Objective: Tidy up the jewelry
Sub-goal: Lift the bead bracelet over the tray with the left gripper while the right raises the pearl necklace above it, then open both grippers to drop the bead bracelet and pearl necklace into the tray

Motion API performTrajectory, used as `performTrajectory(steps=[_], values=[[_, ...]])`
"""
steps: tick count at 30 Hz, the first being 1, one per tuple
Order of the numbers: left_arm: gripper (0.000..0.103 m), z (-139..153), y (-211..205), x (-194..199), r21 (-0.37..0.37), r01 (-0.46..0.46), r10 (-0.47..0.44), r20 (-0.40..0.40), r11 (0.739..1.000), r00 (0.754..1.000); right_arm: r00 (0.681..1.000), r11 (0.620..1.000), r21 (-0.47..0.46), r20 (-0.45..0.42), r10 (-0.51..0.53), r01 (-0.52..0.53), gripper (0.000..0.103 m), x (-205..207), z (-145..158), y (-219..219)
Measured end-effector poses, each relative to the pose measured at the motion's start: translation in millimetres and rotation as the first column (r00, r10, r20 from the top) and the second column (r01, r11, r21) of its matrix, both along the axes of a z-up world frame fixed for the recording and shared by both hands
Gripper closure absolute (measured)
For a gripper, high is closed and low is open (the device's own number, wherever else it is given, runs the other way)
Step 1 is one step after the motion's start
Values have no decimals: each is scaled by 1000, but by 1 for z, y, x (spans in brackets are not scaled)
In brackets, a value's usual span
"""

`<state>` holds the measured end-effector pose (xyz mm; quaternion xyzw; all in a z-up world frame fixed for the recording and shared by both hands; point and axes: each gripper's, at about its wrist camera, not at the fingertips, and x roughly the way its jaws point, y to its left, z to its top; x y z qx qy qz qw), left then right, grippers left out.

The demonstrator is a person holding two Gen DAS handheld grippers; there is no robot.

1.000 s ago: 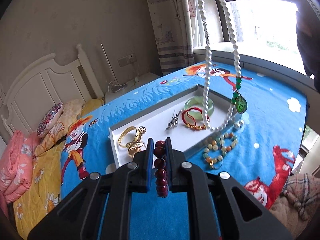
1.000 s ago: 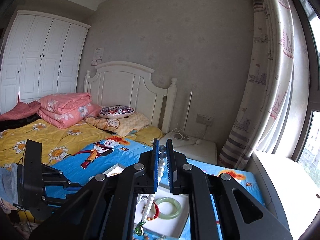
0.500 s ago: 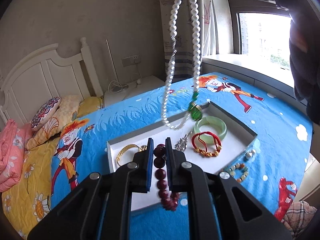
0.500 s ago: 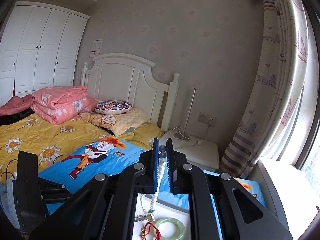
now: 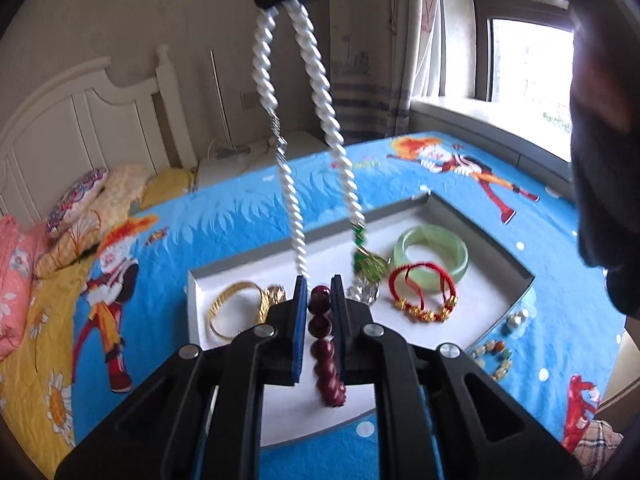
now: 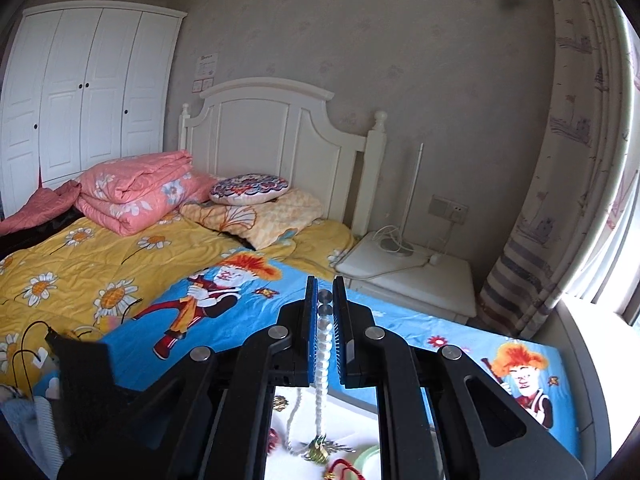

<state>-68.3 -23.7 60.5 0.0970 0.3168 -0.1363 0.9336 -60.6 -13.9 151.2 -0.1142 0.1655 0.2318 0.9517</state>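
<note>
Two handheld grippers carry jewelry above a shallow white rectangular tray [image 5: 196, 300] on a blue cartoon-print bedspread [image 5: 240, 216]; the left gripper [image 5: 318, 304] pinches a dark red round-bead bracelet [image 5: 326, 354], lifted clear so it dangles over the tray. The right gripper [image 6: 325, 308] clamps a long white pearl necklace with a green pendant [image 5: 316, 92], held high, seemingly so its loop drops in untangled beside the pale green jade bangle [image 5: 432, 254].

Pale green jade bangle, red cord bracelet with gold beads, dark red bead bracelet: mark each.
Pale green jade bangle [image 5: 460, 258]: left wrist view, its right wall.
Red cord bracelet with gold beads [image 5: 424, 314]: left wrist view, its gold beads.
Dark red bead bracelet [image 5: 320, 326]: left wrist view, second bead down.
</note>
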Motion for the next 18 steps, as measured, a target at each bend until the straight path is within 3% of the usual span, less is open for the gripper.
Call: performTrajectory(steps=[2,6,18], values=[[88,-8,2,2,-3,-12,11,-19,1000,1000,1000,1000,-8,-6,10,-10,93,1,-4,7],[55,-13,10,3,-11,-54,54,-15,998,998,999,1000,-21,-37,9,-10,93,9,-13,10],[40,-22,16,3,4,-85,85,-17,996,996,975,992,-90,-194,-108,92,93,48,-83,-34]])
